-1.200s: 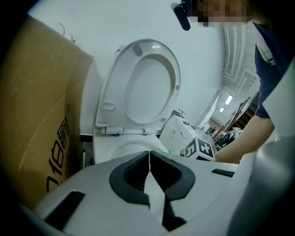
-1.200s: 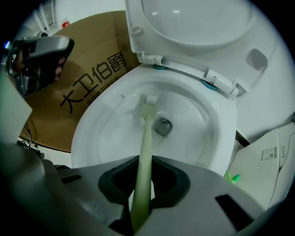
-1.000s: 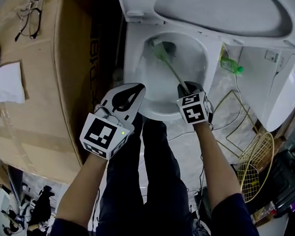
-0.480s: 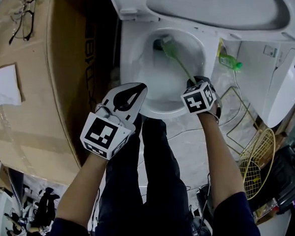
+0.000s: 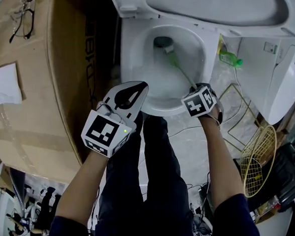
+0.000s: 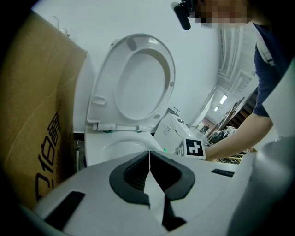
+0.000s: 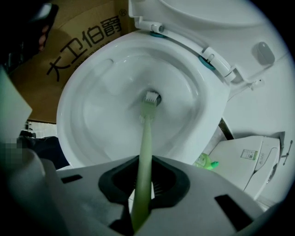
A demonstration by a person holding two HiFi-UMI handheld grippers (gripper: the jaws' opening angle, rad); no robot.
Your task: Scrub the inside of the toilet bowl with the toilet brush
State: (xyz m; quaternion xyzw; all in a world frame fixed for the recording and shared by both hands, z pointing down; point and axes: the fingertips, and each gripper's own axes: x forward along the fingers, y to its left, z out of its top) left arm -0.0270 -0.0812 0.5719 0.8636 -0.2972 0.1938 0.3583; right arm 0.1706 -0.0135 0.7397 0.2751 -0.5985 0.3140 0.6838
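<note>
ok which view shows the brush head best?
Right gripper view: it looks straight down the green handle to the brush head at the bottom of the toilet bowl. Head view shows it small. Left gripper view doesn't show it.

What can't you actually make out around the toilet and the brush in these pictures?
- Right gripper view: whether the toilet brush touches the toilet bowl; depth is unreadable from this angle.
- Right gripper view: the handle's end, buried in the right tongs.
- Left gripper view: the bowl's inside, blocked by the left tongs.
- Head view: the green bottle label, too small.
</note>
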